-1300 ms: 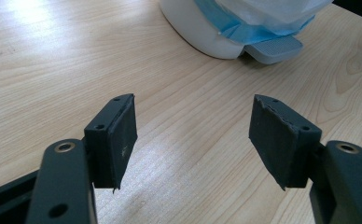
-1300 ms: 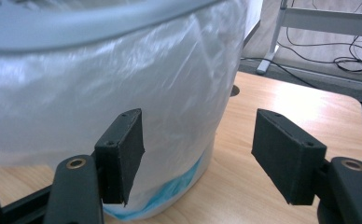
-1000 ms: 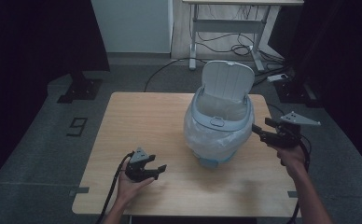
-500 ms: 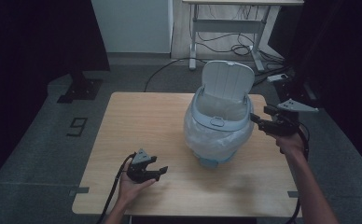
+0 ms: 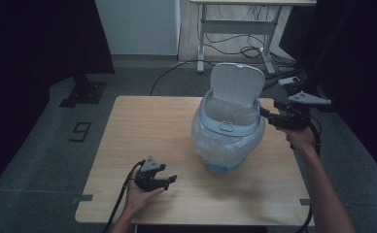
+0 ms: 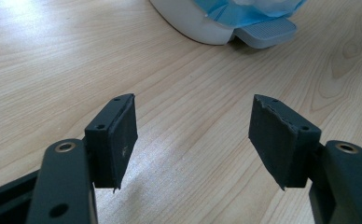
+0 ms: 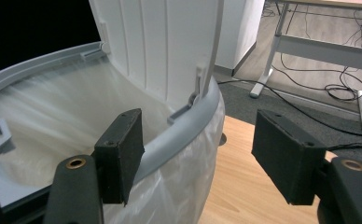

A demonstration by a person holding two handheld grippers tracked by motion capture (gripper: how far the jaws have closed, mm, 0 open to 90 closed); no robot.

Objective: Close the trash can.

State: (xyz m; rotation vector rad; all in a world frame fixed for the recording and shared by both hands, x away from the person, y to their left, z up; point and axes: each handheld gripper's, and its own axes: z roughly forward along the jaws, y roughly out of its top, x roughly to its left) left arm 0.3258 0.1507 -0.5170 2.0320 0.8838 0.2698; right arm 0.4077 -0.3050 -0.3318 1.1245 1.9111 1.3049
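Now right tool (image 7: 198, 154) straddles bin rim (image 7: 188, 126), jaws apart.

Black hand-held gripper (image 6: 193, 135) jaws, brass-ringed screw holes (worn pads (image 6: 270, 140)), trailing black cable

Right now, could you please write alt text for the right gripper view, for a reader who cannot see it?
An open right hand-held gripper straddles the grey rim of a pedal bin, whose white lid stands raised above a clear liner bag. Beyond lie a wooden table, grey floor and a desk frame with cables.
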